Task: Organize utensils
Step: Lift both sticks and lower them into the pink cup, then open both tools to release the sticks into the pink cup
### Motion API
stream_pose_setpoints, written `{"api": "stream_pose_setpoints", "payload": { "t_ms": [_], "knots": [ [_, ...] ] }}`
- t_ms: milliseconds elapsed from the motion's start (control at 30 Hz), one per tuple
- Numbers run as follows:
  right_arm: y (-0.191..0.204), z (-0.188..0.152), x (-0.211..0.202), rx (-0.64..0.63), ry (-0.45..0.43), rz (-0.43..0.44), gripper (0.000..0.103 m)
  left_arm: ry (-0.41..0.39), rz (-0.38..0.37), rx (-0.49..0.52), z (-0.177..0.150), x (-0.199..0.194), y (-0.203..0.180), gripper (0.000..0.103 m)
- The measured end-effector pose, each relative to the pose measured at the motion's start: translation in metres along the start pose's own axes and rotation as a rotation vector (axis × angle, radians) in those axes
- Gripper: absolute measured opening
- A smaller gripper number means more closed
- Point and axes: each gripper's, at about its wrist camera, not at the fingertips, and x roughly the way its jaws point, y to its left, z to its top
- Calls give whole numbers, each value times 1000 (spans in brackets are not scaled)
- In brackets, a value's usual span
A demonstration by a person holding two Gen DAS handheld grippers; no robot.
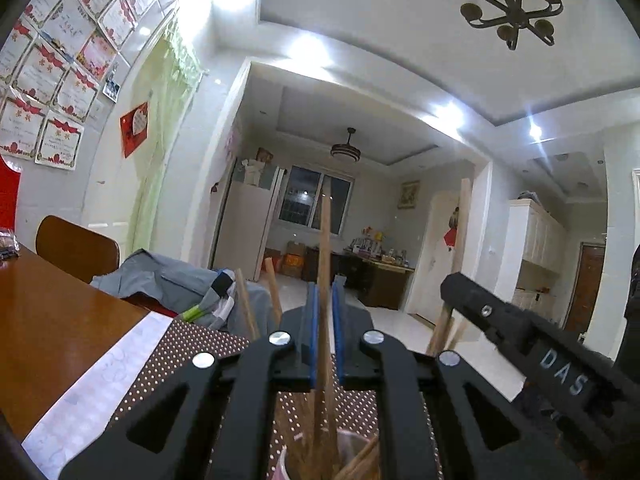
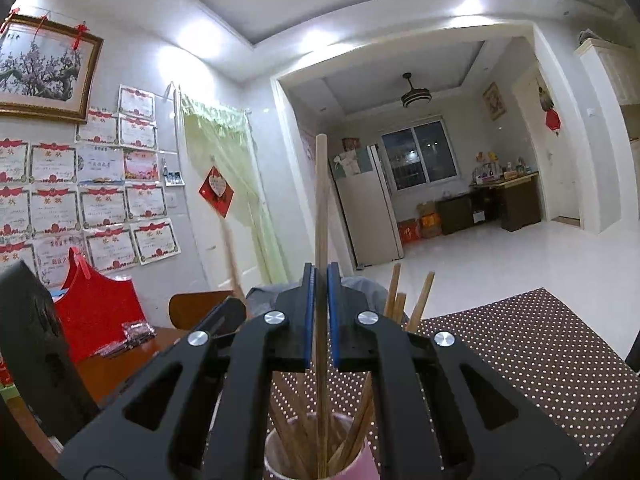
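Observation:
A pink cup [image 2: 360,466] holding several wooden chopsticks stands on the dotted placemat [image 2: 520,340], right below both grippers; its rim [image 1: 286,462] also shows in the left wrist view. My right gripper [image 2: 320,274] is shut on one upright chopstick [image 2: 321,200] whose lower end reaches into the cup. My left gripper [image 1: 325,286] has another upright chopstick [image 1: 325,240] between its blue pads, with a thin gap beside it, its foot down in the cup. The right gripper [image 1: 451,286] appears at the right of the left wrist view.
The brown wooden table [image 1: 52,320] carries a white paper strip [image 1: 100,380] beside the placemat [image 1: 192,352]. A chair back [image 1: 76,248] and grey clothing [image 1: 168,280] lie beyond. A red holder [image 2: 96,312] and a small packet [image 2: 132,330] sit at the table's left.

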Motion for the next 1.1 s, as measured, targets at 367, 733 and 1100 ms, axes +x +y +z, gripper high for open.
{"api": "stream_pose_setpoints", "payload": {
  "t_ms": [367, 733, 1100],
  "knots": [
    [5, -9, -11, 0, 73, -4, 7, 76, 116, 80, 12, -29, -6, 32],
    [10, -26, -17, -15, 133, -17, 7, 165, 186, 126, 19, -43, 0, 37],
    [9, -38, -15, -2, 164, -24, 7, 234, 198, 166, 13, -34, 1, 37]
  ]
}}
